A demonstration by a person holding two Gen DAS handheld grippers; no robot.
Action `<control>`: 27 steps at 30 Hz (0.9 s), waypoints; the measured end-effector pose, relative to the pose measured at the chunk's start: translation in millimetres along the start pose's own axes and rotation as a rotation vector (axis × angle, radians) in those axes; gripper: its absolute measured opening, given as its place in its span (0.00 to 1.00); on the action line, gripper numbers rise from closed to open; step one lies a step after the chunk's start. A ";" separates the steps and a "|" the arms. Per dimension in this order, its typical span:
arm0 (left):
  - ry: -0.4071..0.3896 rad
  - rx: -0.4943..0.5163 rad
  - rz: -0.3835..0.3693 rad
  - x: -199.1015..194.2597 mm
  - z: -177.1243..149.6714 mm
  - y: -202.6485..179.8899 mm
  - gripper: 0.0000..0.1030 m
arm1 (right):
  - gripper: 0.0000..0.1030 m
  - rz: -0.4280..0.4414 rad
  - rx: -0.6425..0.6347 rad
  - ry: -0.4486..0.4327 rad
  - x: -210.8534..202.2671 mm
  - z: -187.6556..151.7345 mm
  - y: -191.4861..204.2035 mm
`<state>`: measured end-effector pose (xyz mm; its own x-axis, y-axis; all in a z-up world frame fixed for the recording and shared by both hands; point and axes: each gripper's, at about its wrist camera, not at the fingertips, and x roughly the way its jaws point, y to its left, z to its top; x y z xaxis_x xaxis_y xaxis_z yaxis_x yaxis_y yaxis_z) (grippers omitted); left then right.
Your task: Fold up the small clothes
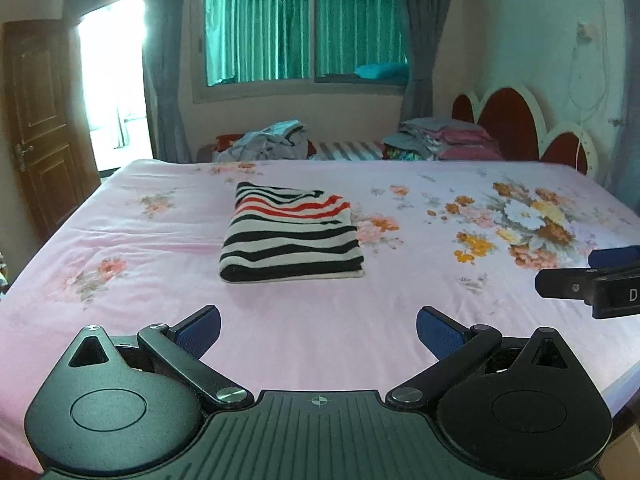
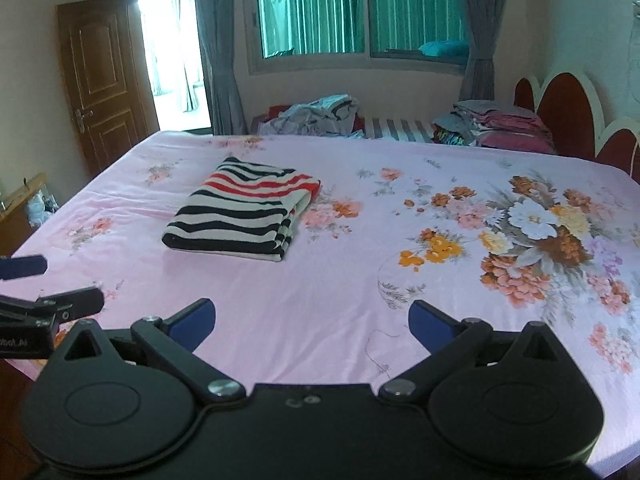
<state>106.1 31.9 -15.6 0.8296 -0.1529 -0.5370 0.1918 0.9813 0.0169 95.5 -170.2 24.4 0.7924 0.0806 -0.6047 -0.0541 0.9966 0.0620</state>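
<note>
A small garment with black, white and red stripes [image 1: 290,234] lies folded into a neat rectangle on the pink floral bed sheet [image 1: 160,312]; it also shows in the right wrist view [image 2: 240,214]. My left gripper [image 1: 318,330] is open and empty, above the sheet in front of the garment. My right gripper [image 2: 312,326] is open and empty, to the right of the left one and nearer than the garment. The right gripper's fingers [image 1: 568,282] show at the right edge of the left wrist view; the left gripper's fingers [image 2: 76,304] show at the left edge of the right wrist view.
A pile of loose grey clothes [image 1: 268,140] and a stack of folded pink and grey items [image 1: 444,138] lie beyond the bed's far edge. A red and white headboard [image 1: 516,120] stands at the right. A wooden door [image 1: 36,128] and bright doorway are at the left.
</note>
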 end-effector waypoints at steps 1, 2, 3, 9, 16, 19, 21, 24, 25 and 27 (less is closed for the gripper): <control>-0.002 -0.002 0.002 -5.1 -1.2 0.8 1.00 | 1.00 -0.001 0.000 -0.010 -5.9 -1.5 1.0; -0.005 -0.005 0.006 -9.4 -1.8 1.3 1.00 | 1.00 -0.002 0.001 -0.015 -9.0 -2.4 1.9; -0.010 -0.010 0.008 -13.2 -2.7 1.8 1.00 | 1.00 0.000 0.001 -0.018 -12.3 -3.2 2.9; -0.034 -0.031 0.013 -26.5 -6.3 4.8 1.00 | 1.00 0.012 -0.004 -0.028 -22.4 -9.1 12.7; -0.038 -0.030 0.020 -26.2 -8.3 2.0 1.00 | 1.00 0.017 -0.032 -0.039 -26.1 -11.2 28.2; -0.050 -0.027 0.016 -27.8 -6.0 -0.8 1.00 | 1.00 0.007 -0.031 -0.049 -27.5 -9.9 28.7; -0.055 -0.022 0.014 -28.3 -4.6 -1.6 1.00 | 1.00 0.001 -0.023 -0.052 -28.0 -8.7 26.8; -0.060 -0.020 0.015 -28.4 -2.4 -3.3 1.00 | 1.00 -0.005 -0.017 -0.056 -28.2 -8.1 24.9; -0.061 -0.021 0.015 -28.5 -1.6 -2.8 1.00 | 1.00 -0.007 -0.017 -0.057 -28.1 -7.9 24.8; -0.062 -0.021 0.014 -28.6 -0.9 -3.5 1.00 | 1.00 -0.008 -0.015 -0.058 -28.6 -7.9 24.3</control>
<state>81.2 33.0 -1.1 0.8632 -0.1459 -0.4833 0.1700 0.9854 0.0062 66.7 -148.2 36.9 0.8269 0.0718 -0.5577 -0.0562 0.9974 0.0450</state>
